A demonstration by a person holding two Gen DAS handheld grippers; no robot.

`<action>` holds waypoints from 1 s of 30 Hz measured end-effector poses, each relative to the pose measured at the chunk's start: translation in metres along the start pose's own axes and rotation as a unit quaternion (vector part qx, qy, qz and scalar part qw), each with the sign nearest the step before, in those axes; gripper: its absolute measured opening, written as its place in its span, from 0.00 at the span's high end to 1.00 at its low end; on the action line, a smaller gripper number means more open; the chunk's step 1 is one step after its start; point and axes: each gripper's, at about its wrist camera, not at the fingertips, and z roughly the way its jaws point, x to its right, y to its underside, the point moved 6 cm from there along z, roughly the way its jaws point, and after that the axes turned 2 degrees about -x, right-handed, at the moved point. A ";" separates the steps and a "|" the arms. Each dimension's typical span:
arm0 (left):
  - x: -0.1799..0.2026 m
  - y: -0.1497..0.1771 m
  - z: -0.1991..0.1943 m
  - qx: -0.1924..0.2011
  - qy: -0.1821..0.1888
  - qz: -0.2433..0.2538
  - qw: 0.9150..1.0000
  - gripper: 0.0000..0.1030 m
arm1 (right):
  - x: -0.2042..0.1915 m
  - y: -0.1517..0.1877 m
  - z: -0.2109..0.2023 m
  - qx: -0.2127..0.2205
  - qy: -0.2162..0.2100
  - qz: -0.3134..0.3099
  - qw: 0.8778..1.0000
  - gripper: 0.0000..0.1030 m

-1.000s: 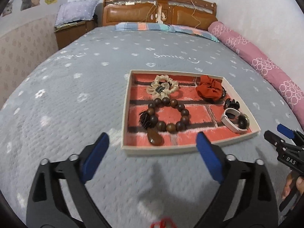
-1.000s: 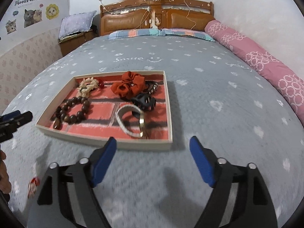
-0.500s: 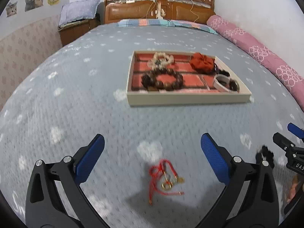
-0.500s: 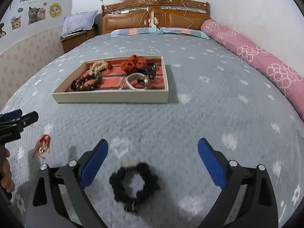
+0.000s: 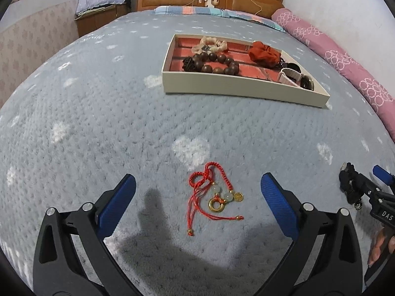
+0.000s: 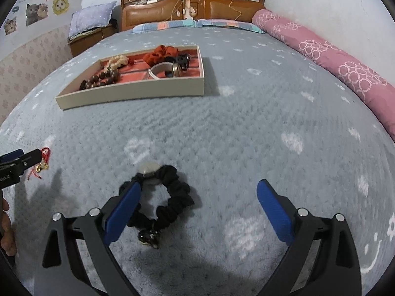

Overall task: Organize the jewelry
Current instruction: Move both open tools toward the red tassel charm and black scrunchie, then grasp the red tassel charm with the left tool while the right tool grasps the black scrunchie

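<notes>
Two pieces lie loose on the grey patterned bedspread [image 5: 98, 123], well short of the shallow cream tray with a red brick-print floor [image 5: 222, 87], which already holds beads, scrunchies and a bangle.

The red braided cord bracelet with gold charms [image 5: 212, 192] lies between the left gripper's [image 5: 197, 204] widely spread jaws, untouched.

The black fabric scrunchie with a metal charm [image 6: 160, 197] lies by the right gripper's [image 6: 197, 207] left finger [image 6: 122, 213]. Its jaws have just been opening and grip nothing; contact is unclear.

Judgement: both are set to pick up.

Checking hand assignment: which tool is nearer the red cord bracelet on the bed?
Left. The left tool hangs open with the red cord bracelet between its fingers; the right tool sits off to the side, over the black scrunchie.
</notes>
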 end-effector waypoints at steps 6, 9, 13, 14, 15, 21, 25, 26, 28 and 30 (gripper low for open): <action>0.006 0.005 0.009 -0.018 0.011 0.016 1.000 0.32 | -0.001 0.003 0.007 -0.011 -0.002 -0.001 1.000 0.32; 0.010 0.006 0.013 -0.022 0.006 0.025 0.999 0.34 | -0.001 0.006 0.012 -0.023 -0.003 0.000 1.000 0.39; 0.010 0.005 0.014 -0.022 0.012 0.023 0.999 0.47 | -0.002 0.007 0.014 -0.026 -0.005 0.000 1.000 0.50; 0.009 0.005 0.014 -0.021 0.013 0.020 0.999 0.53 | -0.002 0.007 0.014 -0.026 -0.006 -0.001 1.000 0.53; 0.008 0.005 0.014 -0.021 0.013 0.016 1.000 0.56 | -0.003 0.007 0.014 -0.025 -0.007 -0.003 1.000 0.55; -0.003 0.005 0.012 -0.013 0.024 -0.014 1.000 0.81 | -0.006 0.007 0.011 -0.019 -0.012 -0.007 1.000 0.74; -0.004 0.005 0.011 -0.012 0.025 -0.017 0.999 0.89 | -0.005 0.007 0.011 -0.017 -0.017 -0.004 1.000 0.76; -0.003 0.005 0.011 -0.012 0.024 -0.016 1.000 0.90 | -0.005 0.007 0.010 -0.017 -0.018 -0.003 1.000 0.76; -0.002 0.005 0.011 -0.013 0.021 -0.012 1.000 0.91 | -0.005 0.007 0.010 -0.017 -0.019 -0.002 1.000 0.76; -0.001 0.004 0.010 -0.015 0.017 -0.009 1.000 0.91 | -0.005 0.006 0.010 -0.018 -0.021 -0.002 1.000 0.78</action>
